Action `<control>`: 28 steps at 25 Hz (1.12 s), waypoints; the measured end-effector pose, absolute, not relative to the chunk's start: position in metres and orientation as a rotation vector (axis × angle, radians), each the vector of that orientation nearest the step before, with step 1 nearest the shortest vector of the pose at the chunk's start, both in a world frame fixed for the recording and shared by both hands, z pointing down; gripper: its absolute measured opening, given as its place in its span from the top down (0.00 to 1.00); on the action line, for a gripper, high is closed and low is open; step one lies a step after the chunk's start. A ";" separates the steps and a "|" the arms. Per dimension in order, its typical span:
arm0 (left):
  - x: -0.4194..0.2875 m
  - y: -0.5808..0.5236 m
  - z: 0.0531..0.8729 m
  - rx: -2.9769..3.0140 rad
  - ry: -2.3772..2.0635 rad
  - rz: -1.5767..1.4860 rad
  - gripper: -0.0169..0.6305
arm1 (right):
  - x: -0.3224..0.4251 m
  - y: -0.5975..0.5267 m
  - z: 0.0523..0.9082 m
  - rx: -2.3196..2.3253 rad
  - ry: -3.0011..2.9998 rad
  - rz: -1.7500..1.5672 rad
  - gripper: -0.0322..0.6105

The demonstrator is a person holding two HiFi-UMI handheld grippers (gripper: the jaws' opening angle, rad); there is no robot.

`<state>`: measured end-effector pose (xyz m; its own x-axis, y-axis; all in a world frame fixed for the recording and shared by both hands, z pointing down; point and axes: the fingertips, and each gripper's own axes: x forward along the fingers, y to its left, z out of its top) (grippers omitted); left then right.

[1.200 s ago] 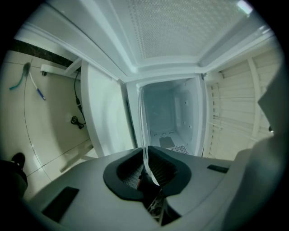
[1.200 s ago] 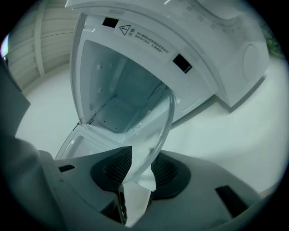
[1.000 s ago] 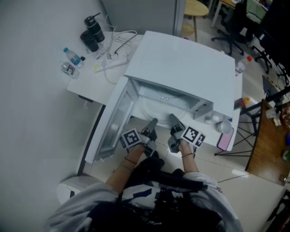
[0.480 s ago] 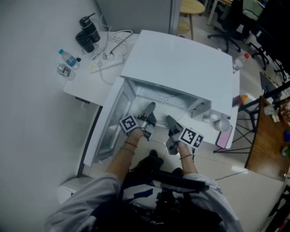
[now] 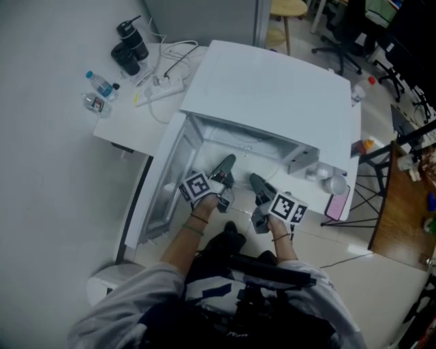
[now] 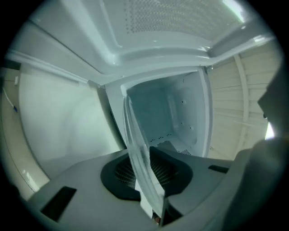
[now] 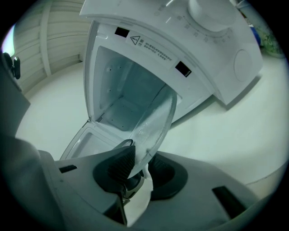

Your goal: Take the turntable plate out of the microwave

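Note:
The white microwave (image 5: 272,82) stands on a white table, its door (image 5: 167,187) swung open to the left. Both grippers reach into its mouth. The clear glass turntable plate (image 6: 135,149) stands on edge between the pads of my left gripper (image 6: 145,171), whose jaws are closing on its rim. In the right gripper view the plate (image 7: 156,122) is tilted in front of the empty cavity (image 7: 122,99), with its rim between the pads of my right gripper (image 7: 141,169), whose jaws are opening. In the head view my left gripper (image 5: 225,167) and right gripper (image 5: 257,184) sit side by side.
A power strip (image 5: 160,87) with cables, water bottles (image 5: 99,83) and a dark flask (image 5: 129,48) lie on the table left of the microwave. A cup (image 5: 334,185) and a pink phone (image 5: 338,204) sit at its right. A stool (image 5: 289,10) stands behind.
My left gripper has moved forward toward the microwave's opening. The right gripper has stayed where it was.

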<state>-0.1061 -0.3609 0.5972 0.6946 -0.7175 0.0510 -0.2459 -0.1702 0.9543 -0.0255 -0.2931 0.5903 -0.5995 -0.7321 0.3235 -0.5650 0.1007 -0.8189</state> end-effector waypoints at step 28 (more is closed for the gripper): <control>-0.104 -0.227 0.513 1.735 -0.814 -0.832 0.90 | -0.018 -0.176 0.531 -1.108 2.457 -1.363 0.79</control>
